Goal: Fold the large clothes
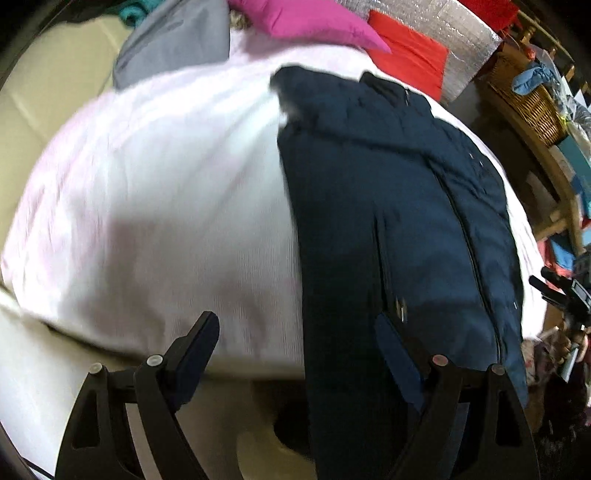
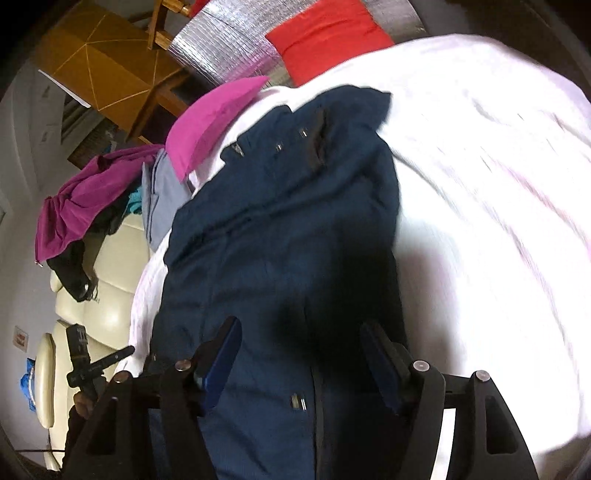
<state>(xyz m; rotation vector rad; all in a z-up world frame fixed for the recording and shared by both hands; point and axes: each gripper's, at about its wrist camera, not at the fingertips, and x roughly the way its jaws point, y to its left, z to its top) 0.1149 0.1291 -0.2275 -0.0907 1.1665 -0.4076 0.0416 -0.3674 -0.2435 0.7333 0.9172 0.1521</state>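
A navy blue zip jacket (image 1: 399,221) lies lengthwise on a white bed sheet (image 1: 166,206), collar at the far end and hem hanging over the near edge. It also shows in the right wrist view (image 2: 280,229). My left gripper (image 1: 295,332) is open and empty above the jacket's left edge near the hem, with one finger over the sheet and the other over the jacket. My right gripper (image 2: 299,336) is open and empty above the jacket's lower part. The right gripper also shows at the far right of the left wrist view (image 1: 554,291).
A magenta pillow (image 1: 306,22), a red pillow (image 1: 410,62) and a grey cloth (image 1: 177,48) lie at the bed's head. A wicker basket (image 1: 528,99) stands on a wooden shelf to the right. A cream chair (image 2: 103,295) with purple clothes (image 2: 85,199) stands beside the bed.
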